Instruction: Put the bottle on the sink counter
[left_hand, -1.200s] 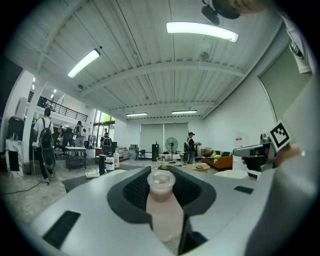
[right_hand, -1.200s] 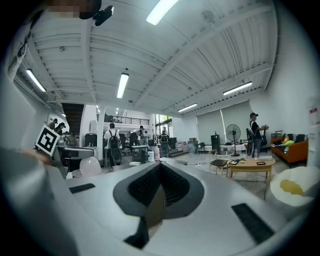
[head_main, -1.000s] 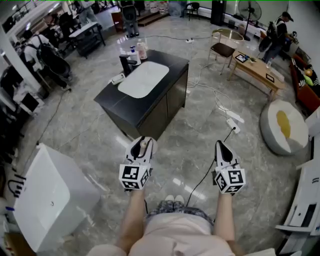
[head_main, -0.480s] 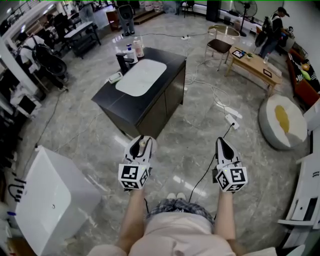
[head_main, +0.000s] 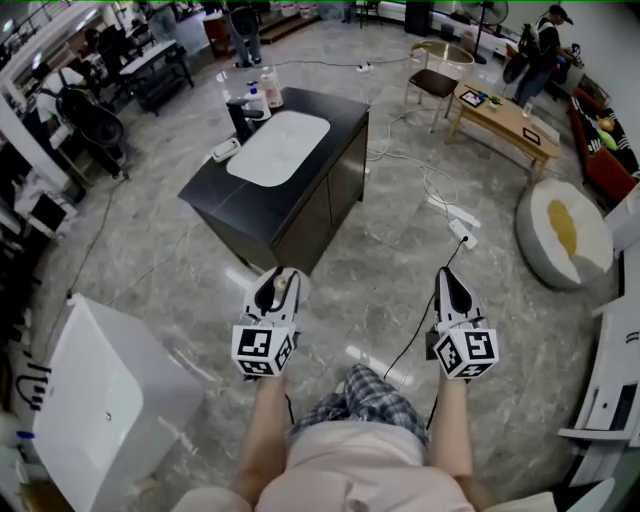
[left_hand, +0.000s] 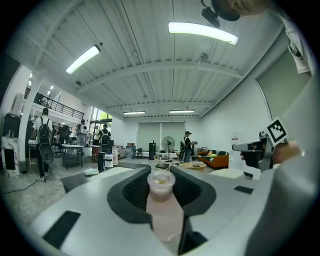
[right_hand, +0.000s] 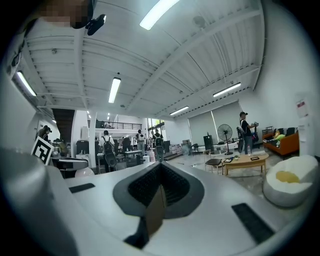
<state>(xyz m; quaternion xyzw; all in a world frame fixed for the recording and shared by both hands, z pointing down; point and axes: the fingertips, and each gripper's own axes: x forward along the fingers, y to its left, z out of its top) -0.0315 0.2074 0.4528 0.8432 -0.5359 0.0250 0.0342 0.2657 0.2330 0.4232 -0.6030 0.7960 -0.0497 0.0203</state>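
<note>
Between us and the sink counter the floor lies open; only a black cable trails across it on our right. The counter's near end is bare dark top. Beyond it lies the white basin, and a faucet, standing bottles and a small white item crowd the far left edge. A white box blocks our left.

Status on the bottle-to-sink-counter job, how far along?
Done: the bottle is picked up, clamped in the left hand-held gripper. In hand: carrying it; the sink counter stands ahead across open floor. Left: reach the counter, set the bottle down, release. The right hand-held gripper is shut and empty.
</note>
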